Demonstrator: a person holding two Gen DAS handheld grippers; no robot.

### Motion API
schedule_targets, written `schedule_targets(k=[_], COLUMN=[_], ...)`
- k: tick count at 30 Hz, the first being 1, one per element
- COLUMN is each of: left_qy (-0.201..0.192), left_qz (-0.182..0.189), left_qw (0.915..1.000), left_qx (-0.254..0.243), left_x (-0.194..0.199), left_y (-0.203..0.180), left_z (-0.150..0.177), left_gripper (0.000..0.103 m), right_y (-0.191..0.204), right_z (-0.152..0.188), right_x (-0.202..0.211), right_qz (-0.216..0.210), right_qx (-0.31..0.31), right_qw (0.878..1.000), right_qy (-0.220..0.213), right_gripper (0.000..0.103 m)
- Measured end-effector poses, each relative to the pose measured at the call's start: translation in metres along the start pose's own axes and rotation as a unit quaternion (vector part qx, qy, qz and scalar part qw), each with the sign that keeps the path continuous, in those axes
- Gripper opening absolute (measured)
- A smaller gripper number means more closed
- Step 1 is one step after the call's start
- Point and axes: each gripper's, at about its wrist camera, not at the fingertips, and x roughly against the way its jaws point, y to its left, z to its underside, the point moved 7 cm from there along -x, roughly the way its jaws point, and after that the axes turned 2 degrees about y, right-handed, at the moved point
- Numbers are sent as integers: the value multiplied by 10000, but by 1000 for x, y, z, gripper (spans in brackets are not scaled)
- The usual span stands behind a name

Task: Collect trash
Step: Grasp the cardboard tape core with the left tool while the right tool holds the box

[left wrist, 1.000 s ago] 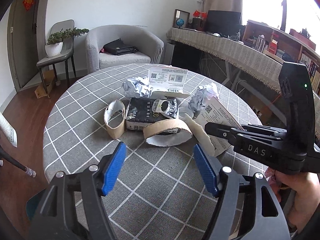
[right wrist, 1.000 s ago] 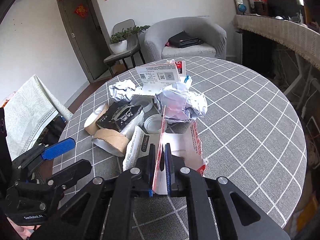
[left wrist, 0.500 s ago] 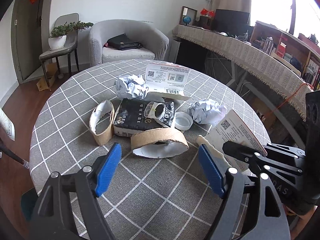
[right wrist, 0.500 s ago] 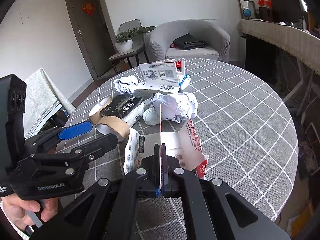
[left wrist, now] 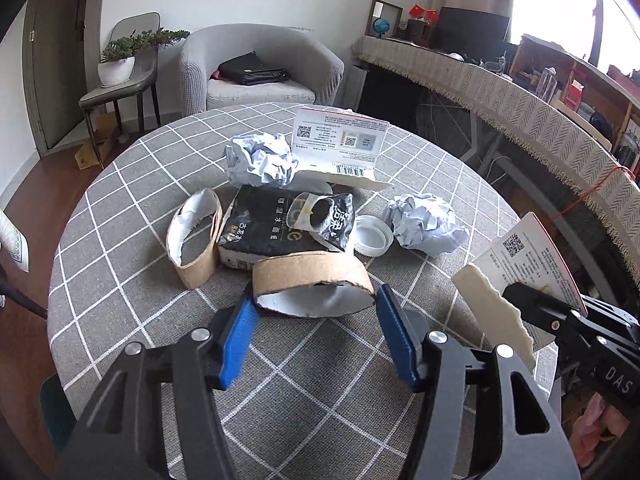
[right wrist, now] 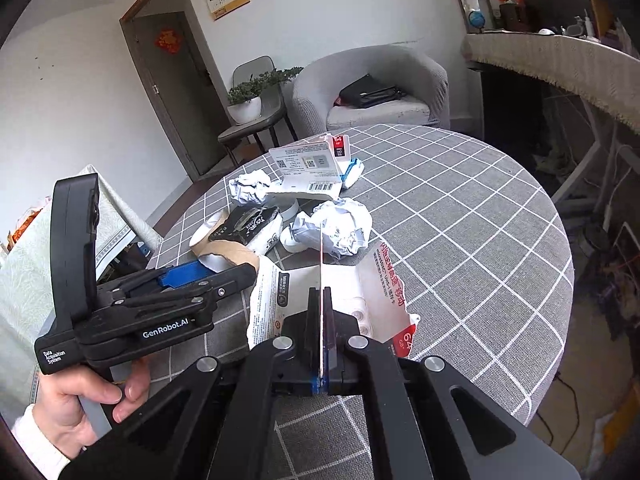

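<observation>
Cardboard ring (left wrist: 312,280) between closing left jaws, untouched

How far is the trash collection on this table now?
Nothing looks binned yet; no bin is visible. In hand: the right gripper is shut on a torn card package. The left gripper, jaws just narrowing, straddles the cardboard ring without touching it. Left: crumpled paper, black pack, white lid.

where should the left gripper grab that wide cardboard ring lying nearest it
Take the cardboard ring across its brown band, coming from the near side. It lies flattened with the open mouth facing the left gripper, whose blue pads already flank it.
</observation>
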Motion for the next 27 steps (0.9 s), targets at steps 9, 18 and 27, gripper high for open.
schedule_targets(k=[9,18,27], left_qy=[-353,-682,-654], left_qz=[35,-317,-682], left_qw=[9994,9969,9940], left_qx=[14,246,558], left_x=[33,72,96], left_y=[12,72,149], left_z=[-3,-9,5], left_gripper=[61,61,61], right_y=[21,73,144], right_z=[-14,-23,-28], right_x=[1,-22,-54], right_qz=[-44,-301,-631], right_qx=[120,400,747], right_qw=[9998,9987,9952], right_qy=[-132,-90,-31], right_gripper=[1,1,1])
